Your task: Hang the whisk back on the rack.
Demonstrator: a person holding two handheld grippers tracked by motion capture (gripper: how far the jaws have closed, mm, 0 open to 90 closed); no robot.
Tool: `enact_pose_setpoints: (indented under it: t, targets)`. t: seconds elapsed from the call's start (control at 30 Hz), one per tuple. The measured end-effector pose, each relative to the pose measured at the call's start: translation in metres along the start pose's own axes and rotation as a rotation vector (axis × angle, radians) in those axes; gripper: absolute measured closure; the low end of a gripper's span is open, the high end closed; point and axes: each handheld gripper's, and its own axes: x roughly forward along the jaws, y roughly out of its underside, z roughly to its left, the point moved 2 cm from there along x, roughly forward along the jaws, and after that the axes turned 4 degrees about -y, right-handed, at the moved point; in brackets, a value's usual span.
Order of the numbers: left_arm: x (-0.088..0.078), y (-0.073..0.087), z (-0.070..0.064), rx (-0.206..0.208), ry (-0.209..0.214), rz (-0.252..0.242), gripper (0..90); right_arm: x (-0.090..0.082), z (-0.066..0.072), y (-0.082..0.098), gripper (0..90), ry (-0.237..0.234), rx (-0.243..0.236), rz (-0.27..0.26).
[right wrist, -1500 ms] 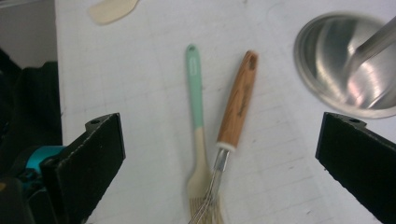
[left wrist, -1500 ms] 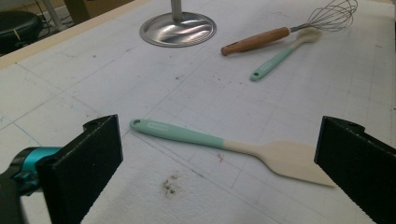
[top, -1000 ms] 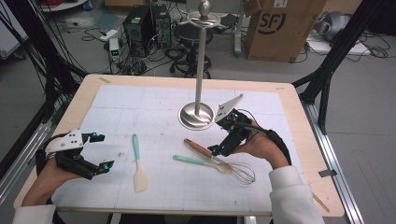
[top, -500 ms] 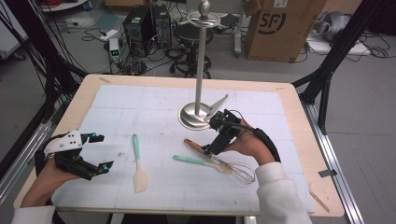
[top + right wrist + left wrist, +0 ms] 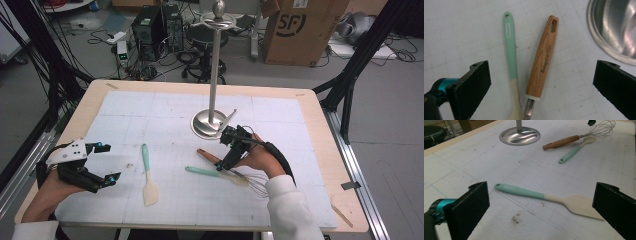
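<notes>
Right gripper (image 5: 226, 151) hovered with jaws spread wide, grasping nothing, directly over the whisk (image 5: 543, 59); its wooden handle lay centred between the jaws. Mint spoon (image 5: 510, 46) lay just beside it. Whisk wires cut off below frame. Stand base (image 5: 616, 27) close at one jaw; bare mat (image 5: 461, 32) opposite.

The right claw (image 5: 226, 152) is hanging open just above the wooden handle of the whisk (image 5: 235, 170), which is lying on the bench (image 5: 320, 125) touching a green-handled spoon (image 5: 215, 173). The left claw (image 5: 107, 162) is resting open near the bench's left edge, beside a green-handled spatula (image 5: 148, 175). A metal stand (image 5: 214, 75) is rising behind them.
</notes>
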Motion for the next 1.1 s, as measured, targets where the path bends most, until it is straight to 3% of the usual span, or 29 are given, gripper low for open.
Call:
enact_pose_setpoints:
  t: [0.3,0.6,0.7,0.97,1.1]
  targets:
    - [-0.001,0.0,0.0,-0.005,-0.001,-0.006,1.7,0.025,-0.003,0.007,0.2,-0.038,0.023,0.064]
    - [-0.001,0.0,0.001,-0.006,-0.001,-0.007,1.7,0.032,-0.004,0.006,6.2,-0.059,0.034,0.088]
    - [-0.001,0.0,0.001,-0.006,-0.001,-0.006,1.6,0.033,-0.005,0.006,17.0,-0.056,0.039,0.095]
    - [0.0,0.0,0.0,-0.002,-0.001,-0.004,1.6,0.037,-0.005,0.007,35.1,-0.085,0.051,0.124]
    - [-0.001,0.0,0.0,-0.003,-0.002,-0.005,1.6,0.039,-0.005,0.007,41.5,-0.1,0.086,0.14]
